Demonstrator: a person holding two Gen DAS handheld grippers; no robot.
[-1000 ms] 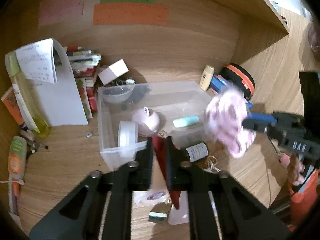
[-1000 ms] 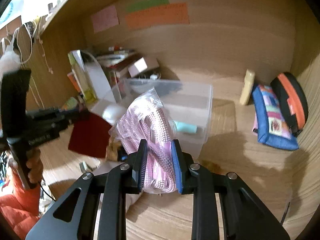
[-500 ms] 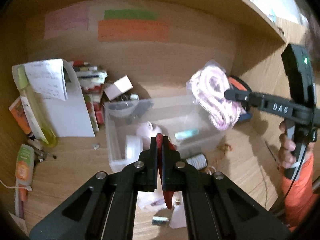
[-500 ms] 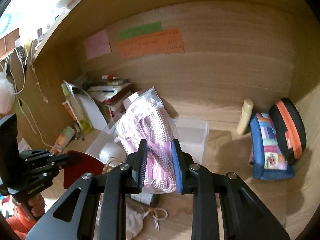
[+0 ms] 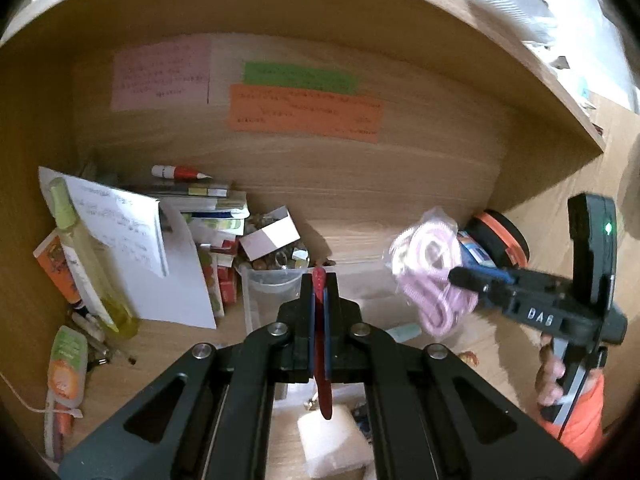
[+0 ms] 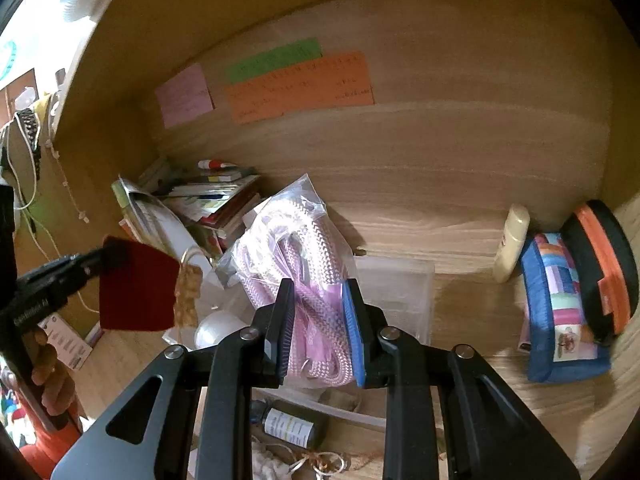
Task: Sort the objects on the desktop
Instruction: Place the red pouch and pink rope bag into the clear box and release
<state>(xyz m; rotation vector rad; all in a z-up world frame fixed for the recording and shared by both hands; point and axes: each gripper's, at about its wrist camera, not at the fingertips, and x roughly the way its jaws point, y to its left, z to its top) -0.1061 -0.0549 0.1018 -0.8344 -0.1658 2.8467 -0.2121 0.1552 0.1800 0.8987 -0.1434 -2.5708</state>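
Observation:
My left gripper [image 5: 319,280] is shut on a flat red card [image 5: 322,376], seen edge-on between its pads; in the right wrist view the red card [image 6: 138,292] shows with a small tan tag hanging from it. My right gripper [image 6: 316,292] is shut on a clear bag of pink rope [image 6: 296,248]; that bag [image 5: 430,276] also shows in the left wrist view, held by the right gripper [image 5: 460,278]. Both are held high above the clear plastic bin [image 6: 404,292], which holds a white round object [image 6: 218,330].
A stack of books and a white notepad [image 5: 124,236] stand at the back left with a yellow-green bottle [image 5: 86,264]. A blue patchwork pouch [image 6: 560,304], an orange-black case [image 6: 604,268] and a cream tube [image 6: 512,240] sit at right. A dark bottle [image 6: 286,426] and string lie on the desk.
Both grippers have risen away from the desk, carrying the red card and the rope bag. The bin and clutter now sit lower and smaller in both views.

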